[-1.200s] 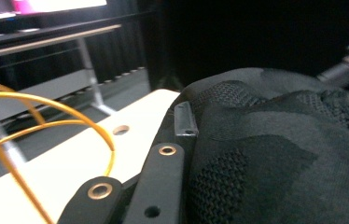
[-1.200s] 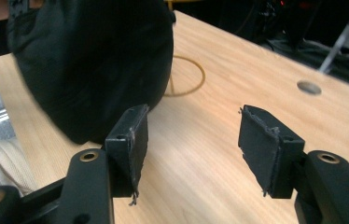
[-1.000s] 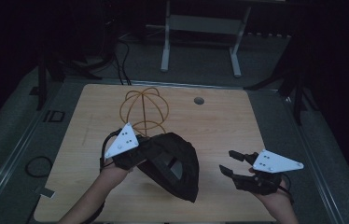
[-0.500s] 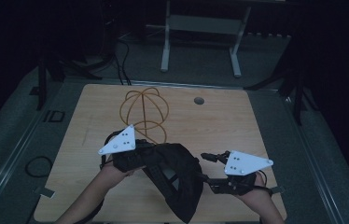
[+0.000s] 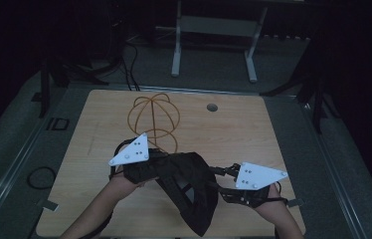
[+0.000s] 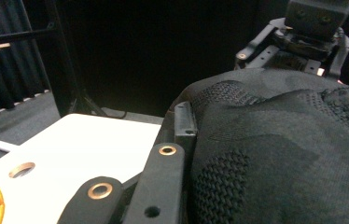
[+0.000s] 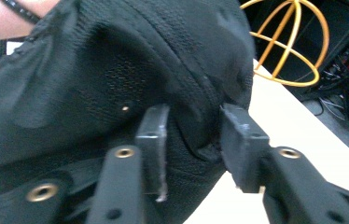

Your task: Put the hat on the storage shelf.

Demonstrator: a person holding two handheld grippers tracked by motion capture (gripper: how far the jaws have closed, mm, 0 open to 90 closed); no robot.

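Left gripper [image 5: 146, 162]: fingers clamped on the black mesh fabric cap [image 5: 189, 191].
Right gripper [image 7: 189, 135]: fingers have just been closing, with a cap fold between them.
Yellow wire dome [image 5: 154, 117]: beyond the fingers, on the wooden table [image 5: 233, 134].

dim room with black surroundings, light wooden rectangular table [image 5: 273, 144] with a round grommet hole [image 5: 212, 107], grey carpeted floor [image 5: 5, 149], white metal two-legged desk frame [image 5: 214, 45] behind, black cables [image 5: 129, 59] trailing on the floor, dark curtain [image 6: 4, 79] at the side
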